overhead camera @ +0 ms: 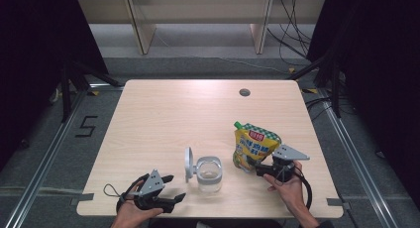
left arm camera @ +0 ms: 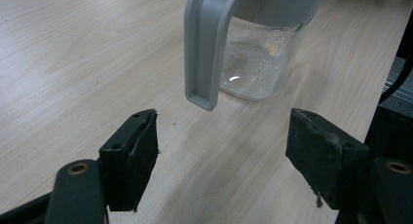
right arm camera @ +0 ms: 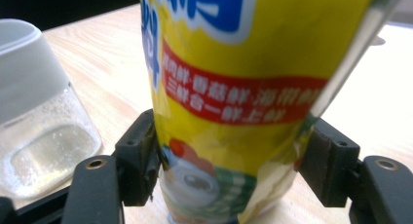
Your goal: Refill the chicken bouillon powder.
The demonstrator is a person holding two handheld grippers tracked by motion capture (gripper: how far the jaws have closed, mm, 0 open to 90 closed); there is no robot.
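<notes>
A yellow stand-up pouch [overhead camera: 255,146] with a green cap and blue and red print stands at the table's right front. My right gripper [overhead camera: 256,169] is shut on its lower part; in the right gripper view both pads press the pouch [right arm camera: 234,87] at its sides, gripper [right arm camera: 229,160]. To its left sits a clear glass jar [overhead camera: 208,174] with a grey flip lid [overhead camera: 188,163] standing open. My left gripper [overhead camera: 171,188] lies near the front edge, left of the jar, open and empty. In the left gripper view, the jaws of the gripper [left arm camera: 221,156] stand wide, with the jar [left arm camera: 258,63] and lid [left arm camera: 207,44] just ahead.
A round cable hole [overhead camera: 244,92] sits at the table's far side. The light wooden tabletop [overhead camera: 163,119] is bare at left and centre. Beyond the table are shelf frames [overhead camera: 141,29] and cables [overhead camera: 292,39] on the floor.
</notes>
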